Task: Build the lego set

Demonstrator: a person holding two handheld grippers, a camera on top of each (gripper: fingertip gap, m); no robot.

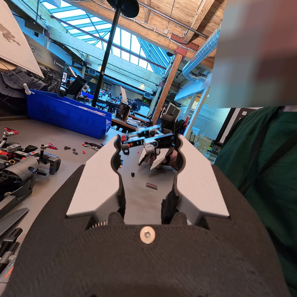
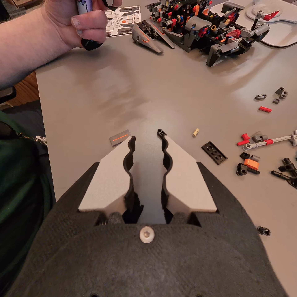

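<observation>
Beside gripper point(image 2: 147, 136): black pin point(image 2: 161, 132), tile point(image 2: 120, 137).

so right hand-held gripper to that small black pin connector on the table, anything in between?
Nothing visible. The right hand-held gripper is open and the small black pin connector lies just off its right fingertip on bare grey table. The flat grey tile with an orange stripe sits beside the left fingertip, out of the path.

Black lego sub-assembly point(image 1: 147, 140), red and grey pins, held tilted above table. Large grey-black car build point(image 2: 207, 27) set on table, far side. Loose pieces scattered: black plate point(image 2: 214, 155), red pin point(image 2: 265, 109), tan pin point(image 2: 195, 132), striped grey tile point(image 2: 119, 138).
</observation>
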